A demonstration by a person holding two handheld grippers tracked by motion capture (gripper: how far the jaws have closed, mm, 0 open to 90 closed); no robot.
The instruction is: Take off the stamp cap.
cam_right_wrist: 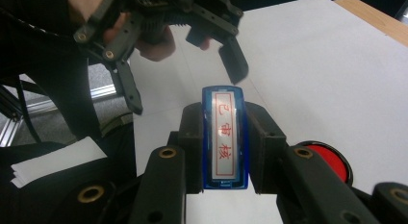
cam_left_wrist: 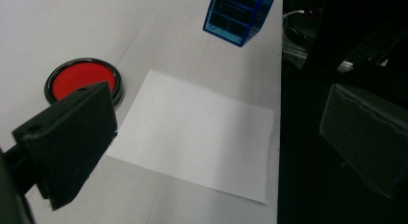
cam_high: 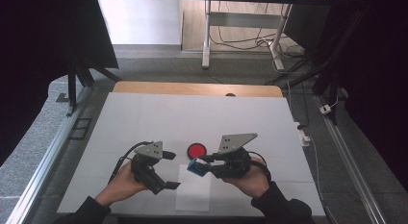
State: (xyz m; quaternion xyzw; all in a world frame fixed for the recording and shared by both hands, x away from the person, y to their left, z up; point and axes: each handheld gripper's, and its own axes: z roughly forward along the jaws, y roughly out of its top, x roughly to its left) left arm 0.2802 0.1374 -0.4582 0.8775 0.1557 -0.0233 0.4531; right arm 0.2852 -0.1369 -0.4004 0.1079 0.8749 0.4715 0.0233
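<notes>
Right gripper (cam_high: 204, 162): level, clamped on blue stamp (cam_high: 196, 166) above paper sheet (cam_high: 193, 192). Left gripper (cam_high: 171, 170): jaws wide, empty, beside it.

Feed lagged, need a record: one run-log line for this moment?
right gripper: shut on blue stamp, above paper sheet | left gripper: open, empty | red ink pad: on table, uncovered

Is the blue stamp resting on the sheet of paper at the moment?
No, the blue stamp is held off the table between the right gripper's jaws, above the sheet of paper.
</notes>
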